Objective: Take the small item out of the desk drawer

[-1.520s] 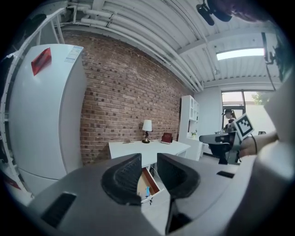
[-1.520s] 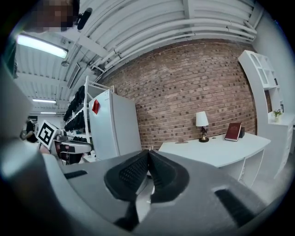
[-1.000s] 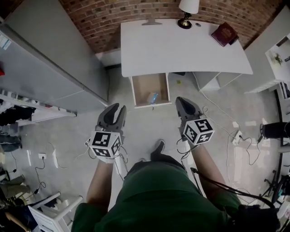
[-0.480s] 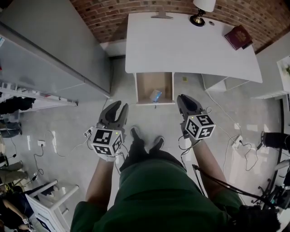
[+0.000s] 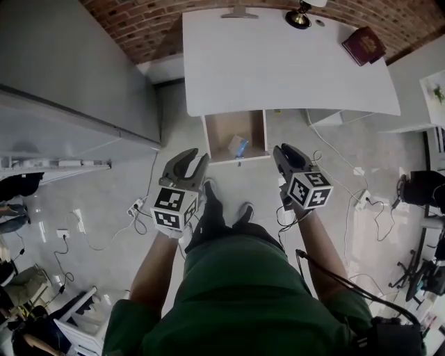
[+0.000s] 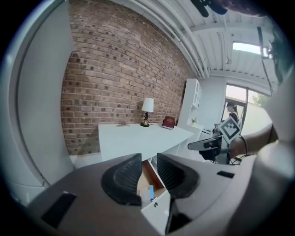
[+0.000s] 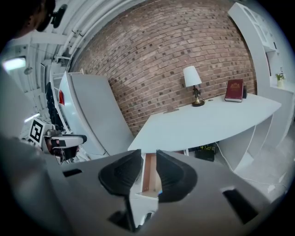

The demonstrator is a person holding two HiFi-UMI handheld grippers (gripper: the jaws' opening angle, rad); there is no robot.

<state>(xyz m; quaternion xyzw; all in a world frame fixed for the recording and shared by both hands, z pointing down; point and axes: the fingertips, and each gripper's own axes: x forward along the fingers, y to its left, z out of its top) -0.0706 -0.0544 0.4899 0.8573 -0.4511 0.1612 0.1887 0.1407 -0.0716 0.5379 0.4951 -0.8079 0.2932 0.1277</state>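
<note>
The white desk stands ahead with its drawer pulled open. A small blue item lies in the drawer near its front right corner. My left gripper hovers just short of the drawer's front left, open and empty. My right gripper hangs to the right of the drawer front; its jaws are opening, with nothing between them. In the left gripper view the blue item shows through the gap of the left gripper. The right gripper looks along the drawer.
A lamp and a red book sit on the desk's far side. A tall grey cabinet stands at the left. Cables and a power strip lie on the floor. The person's feet stand below the drawer.
The person has stepped closer to the desk. Both grippers have come nearer the drawer front, and the left one has shifted to the right.
</note>
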